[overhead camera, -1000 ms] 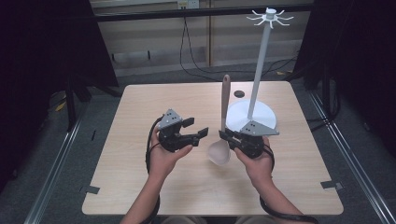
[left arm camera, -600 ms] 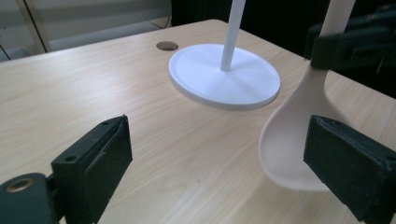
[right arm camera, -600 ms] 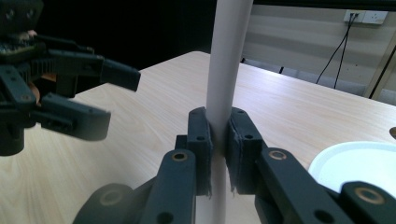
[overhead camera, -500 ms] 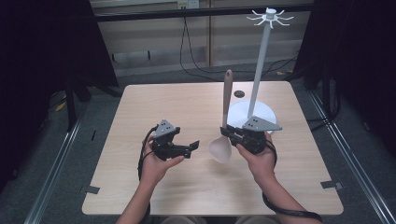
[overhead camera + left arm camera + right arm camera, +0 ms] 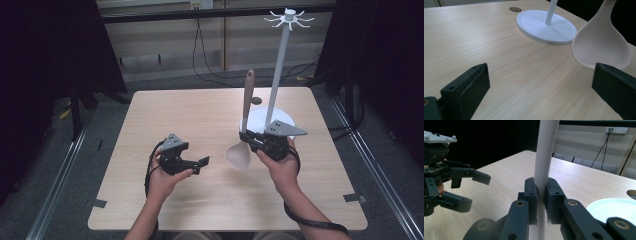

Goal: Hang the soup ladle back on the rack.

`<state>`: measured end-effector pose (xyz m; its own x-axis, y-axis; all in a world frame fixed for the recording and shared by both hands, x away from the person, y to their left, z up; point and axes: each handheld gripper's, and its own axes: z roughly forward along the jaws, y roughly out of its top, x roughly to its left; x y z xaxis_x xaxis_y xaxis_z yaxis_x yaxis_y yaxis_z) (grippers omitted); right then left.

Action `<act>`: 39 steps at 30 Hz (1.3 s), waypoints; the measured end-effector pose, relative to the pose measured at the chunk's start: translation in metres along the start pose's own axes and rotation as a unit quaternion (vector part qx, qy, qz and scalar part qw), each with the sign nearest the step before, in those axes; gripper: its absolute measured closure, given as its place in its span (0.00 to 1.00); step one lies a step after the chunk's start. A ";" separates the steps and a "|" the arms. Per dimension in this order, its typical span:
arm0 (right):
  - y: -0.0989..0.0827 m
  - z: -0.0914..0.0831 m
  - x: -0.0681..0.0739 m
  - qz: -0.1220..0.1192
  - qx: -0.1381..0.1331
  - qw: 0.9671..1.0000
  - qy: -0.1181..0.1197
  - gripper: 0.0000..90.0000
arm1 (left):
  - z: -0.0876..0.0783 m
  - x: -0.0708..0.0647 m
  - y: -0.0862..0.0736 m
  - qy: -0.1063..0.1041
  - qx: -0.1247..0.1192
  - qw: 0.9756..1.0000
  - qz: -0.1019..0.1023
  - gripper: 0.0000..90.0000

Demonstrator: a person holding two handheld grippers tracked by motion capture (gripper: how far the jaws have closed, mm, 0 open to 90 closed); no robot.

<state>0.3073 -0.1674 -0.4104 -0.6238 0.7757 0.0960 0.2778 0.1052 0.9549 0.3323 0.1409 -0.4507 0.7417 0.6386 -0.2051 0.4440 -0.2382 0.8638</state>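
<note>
A spoon with a pale bowl [image 5: 238, 156] and a brown wooden handle stands upright right of the table's middle, bowl down. My right gripper [image 5: 246, 138] is shut on its handle [image 5: 545, 150], the pads pressing from both sides. To its left my left gripper [image 5: 201, 165] is held low over the table. Its jaws have just been opening and now stand wide apart with nothing between them. In the left gripper view [image 5: 539, 87] the spoon bowl [image 5: 601, 47] hangs just beyond the right jaw. The right gripper view has the left gripper [image 5: 474, 191] at its left.
A white stand with a round base [image 5: 285, 121] and a tall pole [image 5: 279, 65] topped by hooks rises right behind the right gripper. A small dark round spot [image 5: 256, 100] lies on the wooden table [image 5: 190, 115] near the base. Dark curtains flank the table.
My left gripper has drawn back from the spoon toward the near left and sunk lower, and its jaws have opened. The right gripper and the spoon stay in place.
</note>
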 end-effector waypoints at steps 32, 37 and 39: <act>0.040 -0.001 -0.025 -0.007 -0.015 1.000 -0.016 0.90 | 0.003 0.005 -0.013 -0.004 0.032 0.999 -0.003 0.01; 0.049 -0.002 -0.030 -0.003 -0.017 1.000 -0.020 0.90 | 0.002 0.004 -0.013 -0.004 0.032 0.999 -0.002 0.01; 0.052 -0.002 -0.032 -0.003 -0.021 1.000 -0.021 0.90 | 0.002 0.004 -0.013 -0.003 0.032 0.999 0.000 0.01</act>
<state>0.3405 -0.1880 -0.3628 -0.5939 0.8006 0.0791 0.2433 0.0850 0.9662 0.3305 0.1452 -0.4641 0.7440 0.6348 -0.2085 0.4753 -0.2836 0.8329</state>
